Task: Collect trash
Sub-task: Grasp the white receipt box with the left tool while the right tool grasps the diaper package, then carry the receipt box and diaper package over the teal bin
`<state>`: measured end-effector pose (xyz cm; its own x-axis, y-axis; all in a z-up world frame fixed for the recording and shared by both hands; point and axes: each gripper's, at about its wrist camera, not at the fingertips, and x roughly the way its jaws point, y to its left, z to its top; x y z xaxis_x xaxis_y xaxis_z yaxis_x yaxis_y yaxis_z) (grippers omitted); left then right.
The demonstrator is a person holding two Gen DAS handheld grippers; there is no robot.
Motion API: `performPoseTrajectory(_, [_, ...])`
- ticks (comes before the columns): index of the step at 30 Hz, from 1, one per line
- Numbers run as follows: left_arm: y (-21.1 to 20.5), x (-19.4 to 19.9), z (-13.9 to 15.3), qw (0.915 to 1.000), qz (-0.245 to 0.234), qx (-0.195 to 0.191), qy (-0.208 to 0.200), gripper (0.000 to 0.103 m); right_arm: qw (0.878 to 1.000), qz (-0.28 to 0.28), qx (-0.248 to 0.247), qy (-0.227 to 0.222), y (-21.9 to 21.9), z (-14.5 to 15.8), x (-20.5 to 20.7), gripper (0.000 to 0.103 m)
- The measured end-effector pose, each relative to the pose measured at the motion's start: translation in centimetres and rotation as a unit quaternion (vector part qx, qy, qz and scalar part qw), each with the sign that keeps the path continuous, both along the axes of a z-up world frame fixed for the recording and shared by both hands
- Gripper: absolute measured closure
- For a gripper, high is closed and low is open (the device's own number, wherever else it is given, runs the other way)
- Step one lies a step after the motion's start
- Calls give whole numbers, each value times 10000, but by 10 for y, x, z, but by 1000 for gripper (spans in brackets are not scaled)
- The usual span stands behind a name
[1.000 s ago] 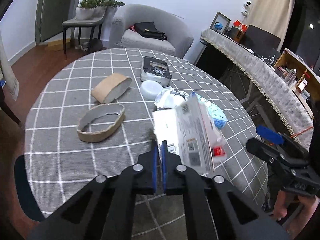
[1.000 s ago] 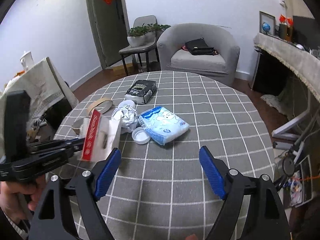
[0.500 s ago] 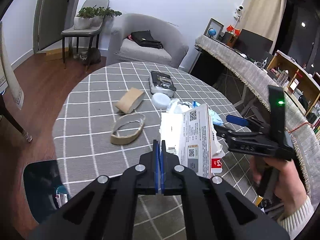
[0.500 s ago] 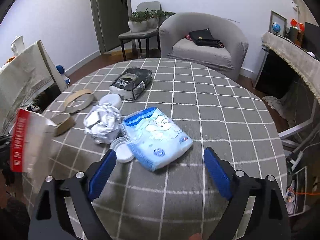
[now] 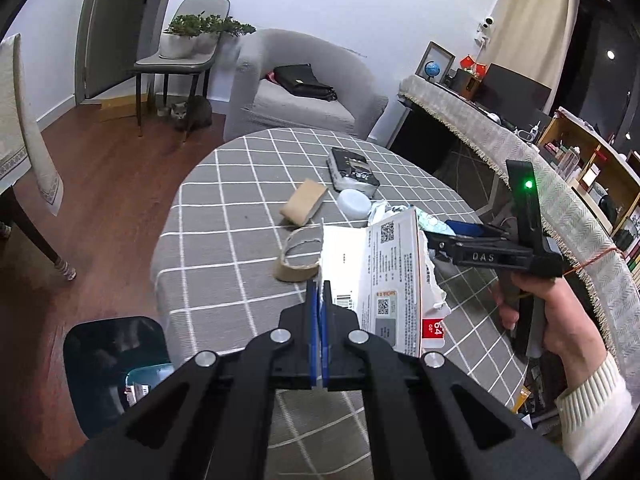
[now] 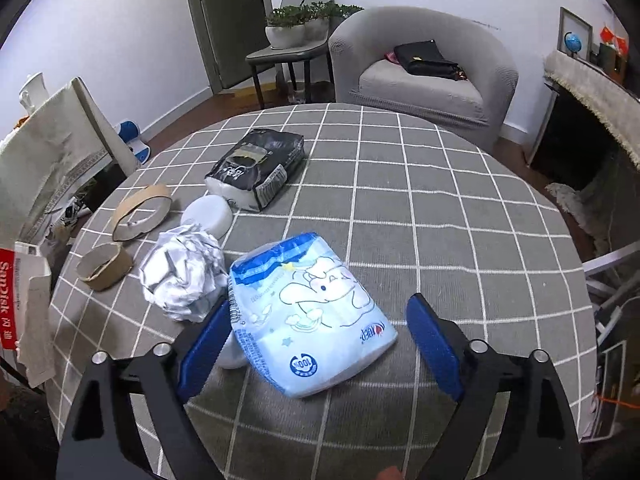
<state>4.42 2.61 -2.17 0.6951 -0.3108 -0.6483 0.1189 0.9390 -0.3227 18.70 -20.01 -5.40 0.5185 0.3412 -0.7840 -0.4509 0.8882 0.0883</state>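
Lifted clear since a second ago, the torn card packet (image 5: 384, 280) hangs pinched in the left gripper (image 5: 319, 304) jaws, the bin (image 5: 116, 364) below-left of them. Right gripper (image 6: 320, 340) jaws, spread, now straddle the blue tissue pack (image 6: 308, 312). Foil ball (image 6: 184, 272), cardboard rings and lids remain; the surface (image 6: 440, 220) beyond lies open.

Both wrist views look down across the round surface (image 5: 224, 216) toward the grey armchair (image 6: 424, 60) behind it, the right view closer, sharing the black packet (image 6: 256, 168) and cardboard rings (image 5: 298, 258).
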Motion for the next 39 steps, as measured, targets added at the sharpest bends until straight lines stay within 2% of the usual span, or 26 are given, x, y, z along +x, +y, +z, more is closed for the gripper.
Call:
performPoseTrajectory(1, [2,-1,0,10000,8,14,0,101,10000,-45,36,-40,-1,1,1,31])
performPoseTrajectory(2, [5,-2,1,10000,19,23,-5,101,9999,-76,70,-41,-2,2,1,36])
performPoseTrajectory(6, [15,-6,3,10000,69,61,-28,101,9998,-169,94,-61,-7,3,-2,45])
performPoseTrajectory(13, [40,-15,5,9997,238,71,-49,101,9981,-538,306,-82,-15,11,-7,46])
performPoseTrajectory(19, [66,-25,-2,9990,426,140,24,101,9964,-639,395,-382,-4,42,-23,46])
performPoseTrajectory(26, [95,-35,-16,9970,646,376,185,101,9966,-250,537,-571,53,71,-58,46])
performPoseTrajectory(29, [115,-38,-38,9945,818,492,435,101,9959,-48,651,-624,84,78,-81,46])
performPoseTrajectory(39, [161,-45,-99,9825,1302,589,1197,102,9927,955,679,-299,212,57,-143,46])
